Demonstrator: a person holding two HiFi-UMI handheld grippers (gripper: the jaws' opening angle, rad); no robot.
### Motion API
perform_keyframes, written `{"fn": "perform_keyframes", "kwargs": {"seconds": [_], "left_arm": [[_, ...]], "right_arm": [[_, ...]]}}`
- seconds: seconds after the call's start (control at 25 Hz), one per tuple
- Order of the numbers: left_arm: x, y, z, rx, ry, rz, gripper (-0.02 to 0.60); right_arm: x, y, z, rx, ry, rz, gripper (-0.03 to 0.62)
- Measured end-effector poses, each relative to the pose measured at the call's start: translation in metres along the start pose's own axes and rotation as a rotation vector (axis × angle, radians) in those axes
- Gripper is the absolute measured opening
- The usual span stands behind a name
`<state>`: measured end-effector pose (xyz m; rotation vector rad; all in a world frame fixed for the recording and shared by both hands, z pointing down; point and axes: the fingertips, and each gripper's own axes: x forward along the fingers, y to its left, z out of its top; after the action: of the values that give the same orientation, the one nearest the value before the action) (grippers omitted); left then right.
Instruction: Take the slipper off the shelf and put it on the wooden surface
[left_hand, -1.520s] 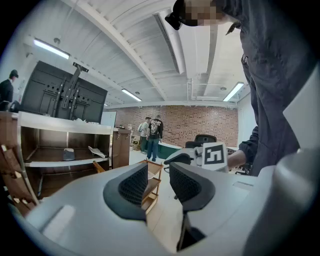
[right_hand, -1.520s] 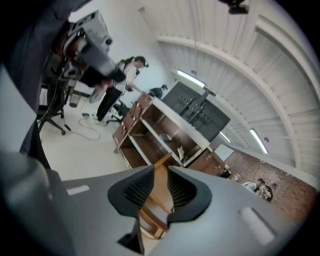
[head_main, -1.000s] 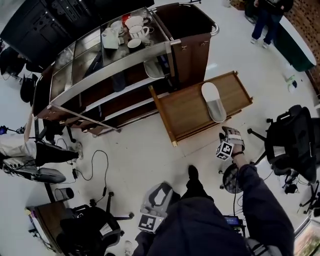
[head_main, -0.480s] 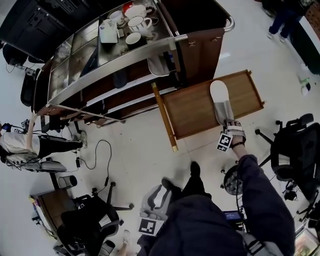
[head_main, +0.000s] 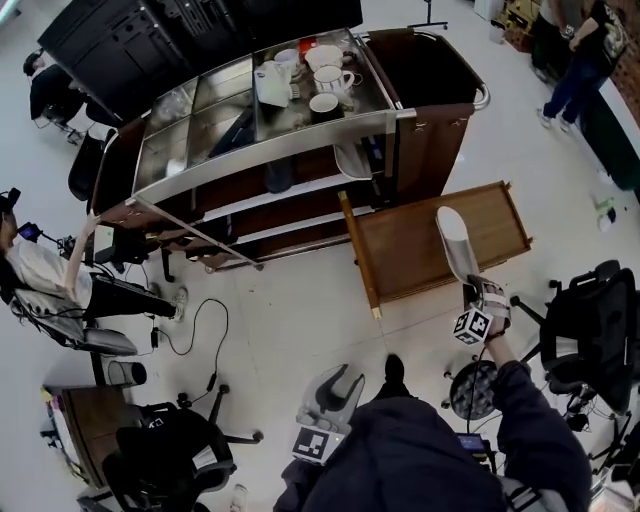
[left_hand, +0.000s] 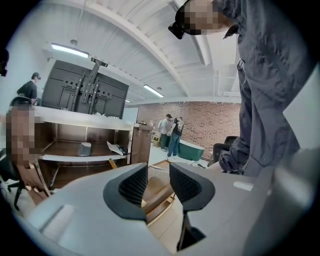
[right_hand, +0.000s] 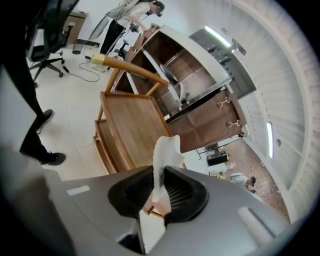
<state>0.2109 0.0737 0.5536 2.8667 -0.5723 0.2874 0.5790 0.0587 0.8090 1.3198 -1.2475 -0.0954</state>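
The right gripper (right_hand: 159, 187) is closing its jaws on the near end of the white fabric slipper (head_main: 455, 240), which is lying on the brown wooden tray surface (head_main: 400, 250). The left gripper (left_hand: 157, 182) is hanging open and empty. Placement appears done; the next move likely calls for a slight adjustment, then release.

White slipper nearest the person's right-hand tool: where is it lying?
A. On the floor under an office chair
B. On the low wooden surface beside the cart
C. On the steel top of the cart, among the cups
B: the white slipper lies lengthwise on the wooden surface, and the right gripper has its jaws closing on the slipper's near end.
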Motion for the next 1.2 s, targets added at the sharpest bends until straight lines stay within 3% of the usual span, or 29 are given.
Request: {"fn": "perform_keyframes", "kwargs": {"seconds": [0.24,0.4,0.56,0.84,1.04,1.2], "left_arm": [[-0.075,0.048,0.006,0.052,-0.066,-0.038,0.142],[-0.139,0.095,-0.006,0.050,-0.084,-0.005,0.141],[-0.202,0.144,-0.024,0.002,-0.083,0.074,0.141],[-0.263,0.224,-0.044,-0.093,-0.090,0.256,0.141],[-0.277,0.283,-0.032,-0.129,-0.096,0.400,0.141],[-0.294,0.326,-0.023,-0.189,-0.085,0.567,0.141]], "right_arm": [[-0.113,-0.010,0.108,0.049,-0.119,-0.101,0.060],[-0.169,0.003,0.219,0.033,-0.231,-0.134,0.060],[-0.176,0.028,0.345,0.000,-0.351,-0.097,0.060],[-0.081,0.028,0.551,-0.105,-0.445,-0.019,0.060],[0.037,0.002,0.660,-0.192,-0.384,-0.011,0.060],[0.139,-0.003,0.724,-0.243,-0.301,0.008,0.060]]}}
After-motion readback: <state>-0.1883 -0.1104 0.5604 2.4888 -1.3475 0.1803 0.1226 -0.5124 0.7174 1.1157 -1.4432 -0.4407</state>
